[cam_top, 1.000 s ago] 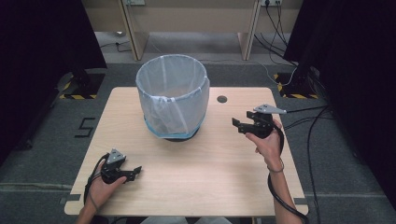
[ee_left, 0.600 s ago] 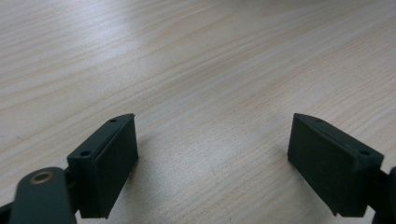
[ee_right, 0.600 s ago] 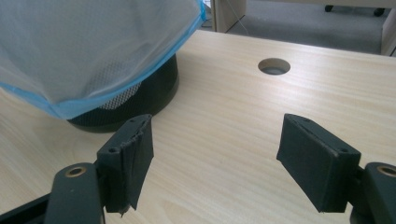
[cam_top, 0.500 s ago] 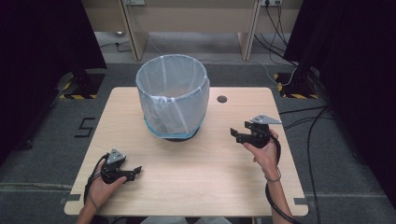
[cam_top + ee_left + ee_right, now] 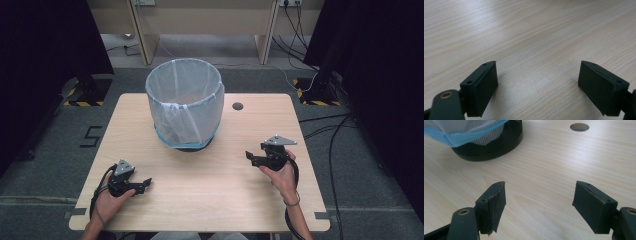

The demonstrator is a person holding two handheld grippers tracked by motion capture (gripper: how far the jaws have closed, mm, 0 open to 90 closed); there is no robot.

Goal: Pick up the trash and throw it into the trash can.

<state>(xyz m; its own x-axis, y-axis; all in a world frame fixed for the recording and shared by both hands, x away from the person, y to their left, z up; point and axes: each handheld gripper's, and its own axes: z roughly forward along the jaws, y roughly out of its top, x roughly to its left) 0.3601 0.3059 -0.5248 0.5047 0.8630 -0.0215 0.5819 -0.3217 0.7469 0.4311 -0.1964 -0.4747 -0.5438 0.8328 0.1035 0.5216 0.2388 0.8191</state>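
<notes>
A black mesh bin lined with a pale blue bag stands at the middle back of the wooden table. My left gripper rests near the front left of the table, open, with bare wood between its pads. My right gripper hovers low over the right side, jaws pointing left toward the bin's base, open with nothing between its pads.
A round cable hole lies in the tabletop right of the bin, also seen as the hole ahead of the right gripper. Cables trail on the floor at the right. Dark curtains flank the table.
My right gripper has come down and toward the front edge of the table, still open. The left gripper has stayed put.
</notes>
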